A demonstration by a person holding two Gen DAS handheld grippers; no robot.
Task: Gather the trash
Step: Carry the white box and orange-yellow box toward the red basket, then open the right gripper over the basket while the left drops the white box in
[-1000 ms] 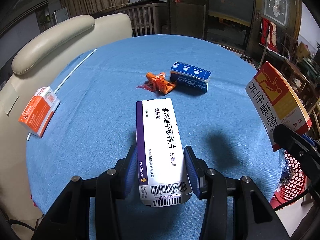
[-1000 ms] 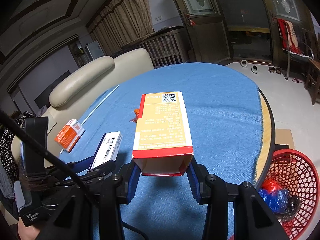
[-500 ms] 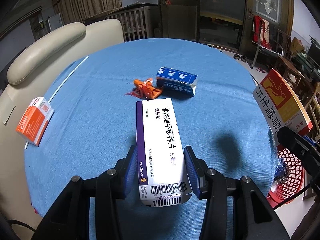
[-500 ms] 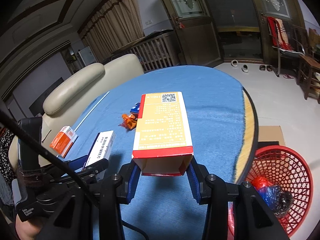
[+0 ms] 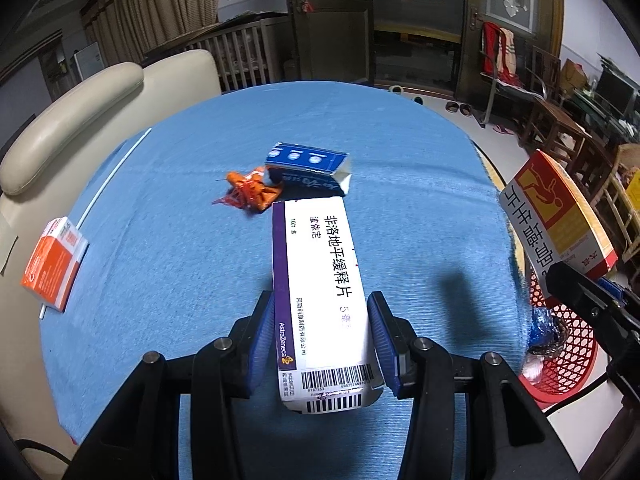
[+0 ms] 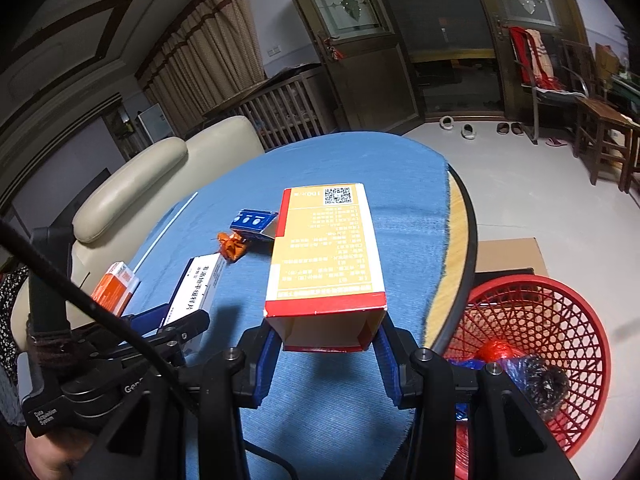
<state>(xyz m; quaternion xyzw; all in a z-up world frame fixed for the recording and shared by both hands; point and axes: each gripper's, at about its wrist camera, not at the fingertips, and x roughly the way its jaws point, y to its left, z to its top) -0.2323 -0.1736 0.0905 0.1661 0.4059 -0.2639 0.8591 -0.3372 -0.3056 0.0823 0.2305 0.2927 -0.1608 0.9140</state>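
My left gripper (image 5: 322,336) is shut on a white and purple medicine box (image 5: 320,292), held above the blue-clothed table (image 5: 180,240). My right gripper (image 6: 326,354) is shut on a yellow and red box (image 6: 326,252), held near the table's right edge; this box also shows in the left wrist view (image 5: 556,216). A red mesh basket (image 6: 560,320) stands on the floor at the right with wrapped trash inside. A blue box (image 5: 308,168), an orange crumpled wrapper (image 5: 250,192) and an orange and white box (image 5: 54,264) lie on the table.
A cream leather sofa (image 5: 68,120) borders the table's left side. A thin white stick (image 5: 116,172) lies on the cloth at the left. A cardboard sheet (image 6: 508,252) lies on the floor behind the basket. Wooden chairs (image 6: 600,132) stand at the far right.
Both grippers have pulled back and to the right with their boxes. The red basket has come further into both views, and the table's right edge now shows.
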